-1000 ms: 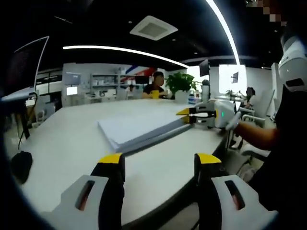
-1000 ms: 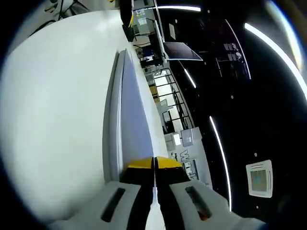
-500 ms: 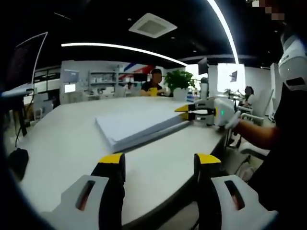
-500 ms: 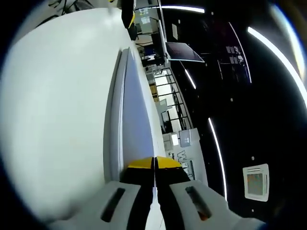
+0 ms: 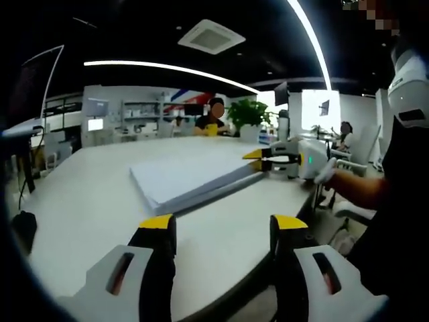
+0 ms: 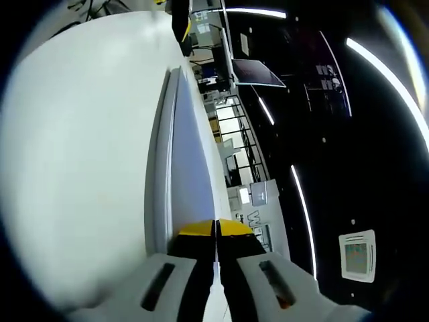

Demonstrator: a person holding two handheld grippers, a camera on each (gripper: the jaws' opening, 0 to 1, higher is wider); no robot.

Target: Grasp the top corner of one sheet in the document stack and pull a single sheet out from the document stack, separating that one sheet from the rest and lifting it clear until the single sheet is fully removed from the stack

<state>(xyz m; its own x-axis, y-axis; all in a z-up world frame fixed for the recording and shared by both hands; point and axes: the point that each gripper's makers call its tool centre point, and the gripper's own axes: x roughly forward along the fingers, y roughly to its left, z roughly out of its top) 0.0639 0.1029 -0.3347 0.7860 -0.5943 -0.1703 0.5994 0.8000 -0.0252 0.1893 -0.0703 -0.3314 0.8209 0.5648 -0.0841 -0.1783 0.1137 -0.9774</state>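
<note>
Here the white table [image 5: 80,194] carries the document stack [image 5: 191,176] near its middle. At the stack's far corner the right gripper [image 5: 263,157] has its yellow-tipped jaws pressed together on the top sheet [image 6: 191,174], while the left gripper [image 5: 221,225] hovers near the table edge, well apart from the stack, jaws spread.

Matt white paper document stack [image 5: 191,178] on a smooth table [image 5: 80,194] — faintly glossy

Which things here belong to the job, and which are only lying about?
For the job:
- document stack
- its top sheet
- right gripper, fingers shut on that sheet's corner
- left gripper, open, held back

Lying about:
- black object at the table edge
- potted plant
</note>
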